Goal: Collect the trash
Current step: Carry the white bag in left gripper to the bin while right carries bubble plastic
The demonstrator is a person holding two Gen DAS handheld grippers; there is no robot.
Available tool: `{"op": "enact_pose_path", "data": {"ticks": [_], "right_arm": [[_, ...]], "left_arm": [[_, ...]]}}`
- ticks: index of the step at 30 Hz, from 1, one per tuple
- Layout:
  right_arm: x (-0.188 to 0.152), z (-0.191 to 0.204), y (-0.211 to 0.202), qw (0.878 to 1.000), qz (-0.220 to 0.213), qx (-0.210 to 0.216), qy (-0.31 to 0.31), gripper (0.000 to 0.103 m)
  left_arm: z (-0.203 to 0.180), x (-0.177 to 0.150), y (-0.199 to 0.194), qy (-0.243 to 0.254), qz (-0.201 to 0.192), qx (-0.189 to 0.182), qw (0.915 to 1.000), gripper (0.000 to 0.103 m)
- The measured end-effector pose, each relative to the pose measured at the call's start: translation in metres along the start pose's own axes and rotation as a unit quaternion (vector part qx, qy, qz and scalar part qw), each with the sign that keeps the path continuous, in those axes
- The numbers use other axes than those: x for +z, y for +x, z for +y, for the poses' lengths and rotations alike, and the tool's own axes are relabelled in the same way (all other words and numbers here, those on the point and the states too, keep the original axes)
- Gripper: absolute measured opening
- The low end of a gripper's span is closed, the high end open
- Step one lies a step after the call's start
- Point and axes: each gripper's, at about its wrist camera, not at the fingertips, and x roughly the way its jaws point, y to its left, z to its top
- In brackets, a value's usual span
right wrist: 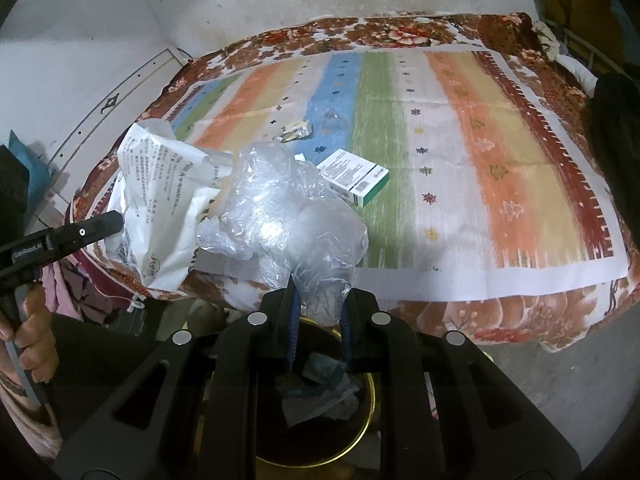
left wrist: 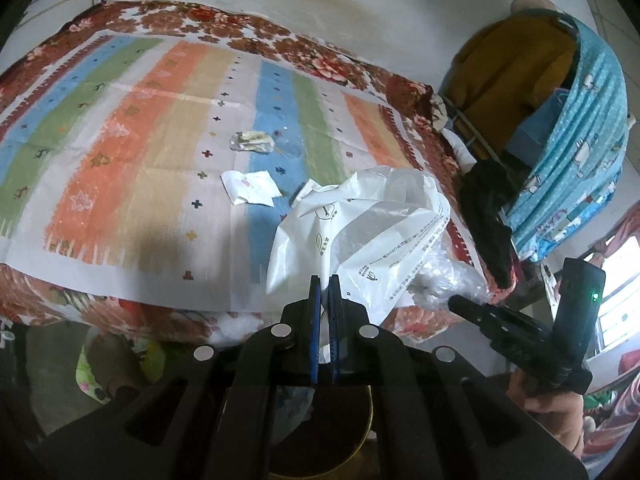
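Over bin [right wrist: 370,408], left tongs [left wrist: 325,280] clamped on white bag [left wrist: 360,224], right tongs [right wrist: 320,300] on clear plastic [right wrist: 288,208]

A bed [left wrist: 132,316] under a red floral blanket [left wrist: 248,28] carries a striped cloth [left wrist: 132,148]. On the cloth lie a white wrapper [left wrist: 250,187], a crumpled clear packet [left wrist: 252,142] at its 12 o'clock, and a green-and-white box [right wrist: 354,176].
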Motion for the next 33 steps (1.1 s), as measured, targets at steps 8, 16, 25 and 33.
{"op": "enact_pose_path", "data": {"ticks": [8, 16, 25, 33], "right_arm": [[-0.036, 0.001, -0.006, 0.999, 0.003, -0.032, -0.005, 0.016], [-0.070, 0.017, -0.006, 1.000, 0.015, -0.024, -0.005, 0.016], [-0.107, 0.023, -0.013, 0.999, 0.028, -0.031, 0.016, 0.016], [-0.131, 0.026, -0.020, 0.998, 0.038, -0.040, 0.032, 0.016]], "left_arm": [[0.011, -0.021, -0.005, -0.003, 0.007, 0.001, 1.0000, 0.003], [0.021, -0.044, -0.011, -0.016, 0.012, -0.006, 0.9998, 0.003], [0.019, -0.074, -0.009, -0.008, 0.028, -0.008, 0.9996, 0.003], [0.016, -0.100, -0.010, 0.002, 0.033, 0.003, 0.9994, 0.003]]}}
